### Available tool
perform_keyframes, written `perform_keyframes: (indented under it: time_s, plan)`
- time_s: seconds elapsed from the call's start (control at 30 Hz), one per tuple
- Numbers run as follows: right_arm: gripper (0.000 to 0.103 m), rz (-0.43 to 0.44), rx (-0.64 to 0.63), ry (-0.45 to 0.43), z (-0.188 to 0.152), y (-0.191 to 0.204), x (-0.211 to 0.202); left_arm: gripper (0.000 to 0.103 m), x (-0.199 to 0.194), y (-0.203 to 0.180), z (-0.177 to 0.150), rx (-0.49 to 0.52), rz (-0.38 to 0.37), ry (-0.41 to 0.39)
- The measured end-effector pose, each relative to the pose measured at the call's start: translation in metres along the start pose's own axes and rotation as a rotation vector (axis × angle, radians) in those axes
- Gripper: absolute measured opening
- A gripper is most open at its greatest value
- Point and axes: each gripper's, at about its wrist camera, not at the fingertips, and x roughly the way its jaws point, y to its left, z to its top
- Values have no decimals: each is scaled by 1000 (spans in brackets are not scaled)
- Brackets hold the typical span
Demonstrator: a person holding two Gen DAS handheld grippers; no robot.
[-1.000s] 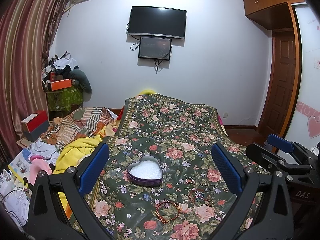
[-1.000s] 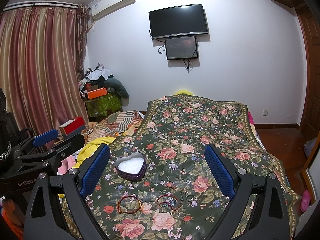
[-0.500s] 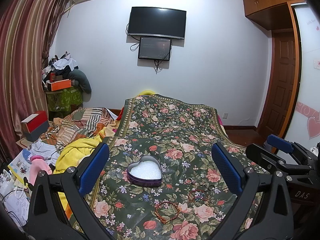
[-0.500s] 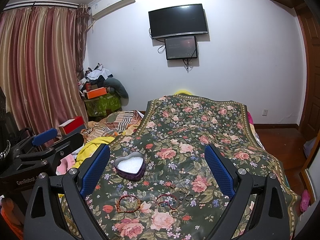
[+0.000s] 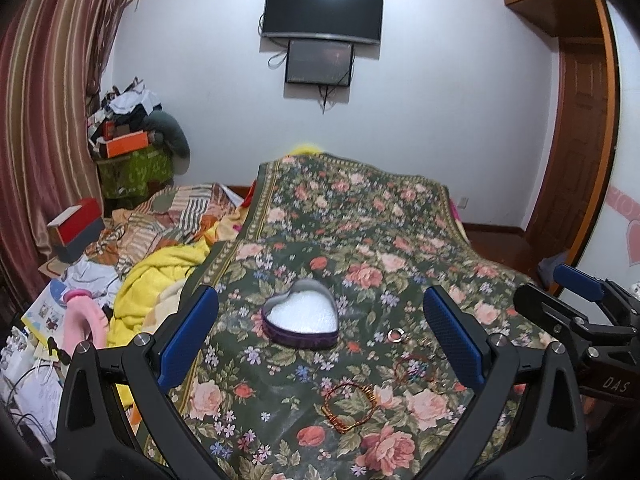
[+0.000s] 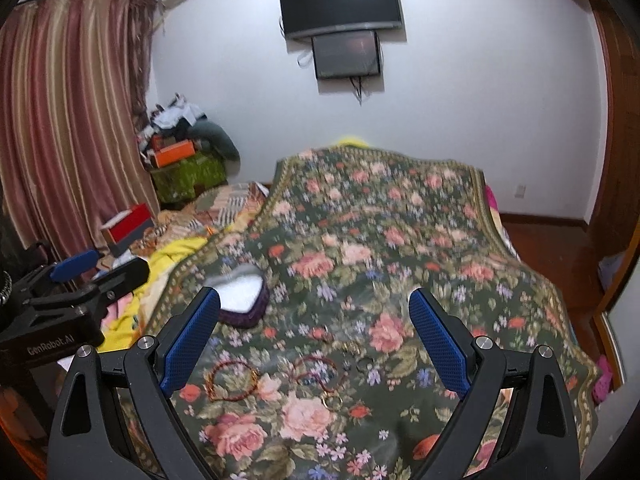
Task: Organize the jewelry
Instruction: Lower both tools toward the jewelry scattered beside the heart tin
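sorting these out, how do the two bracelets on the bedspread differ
The beaded bracelet looks orange-brown and lies alone, nearer the left tool. The red cord bracelet is thinner and darker, and lies closer to the silver ring. Both lie flat on the floral bedspread, outside the heart-shaped box.

This is a bedroom in a home: a bed with a floral bedspread [image 5: 360,240], a TV [image 5: 322,10] mounted on the white wall, striped curtains [image 5: 44,100] at the side, a wooden door [image 5: 576,152], and piled clothes [image 5: 132,100] in the corner
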Motion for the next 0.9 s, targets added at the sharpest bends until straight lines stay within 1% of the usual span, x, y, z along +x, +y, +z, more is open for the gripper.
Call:
perform_keyframes:
  time_s: [0.17,0.37,0.6,0.73,0.9]
  plan:
    - [94,-20,18,87,-12,-10,17,103,19,5,-9,-4,12,63]
    - [94,-67,21,147,-26,-22,32,102,46,12,-24,-15,17,149]
    - [94,-104,-16,222,-40,-29,48,102,75,22,-48,-16,17,272]
    - [94,-86,-5,282,-51,-33,60,102,88,22,-67,14,13,341]
    - [94,-55,-16,350,-65,-31,71,102,99,15,-84,50,-14,416]
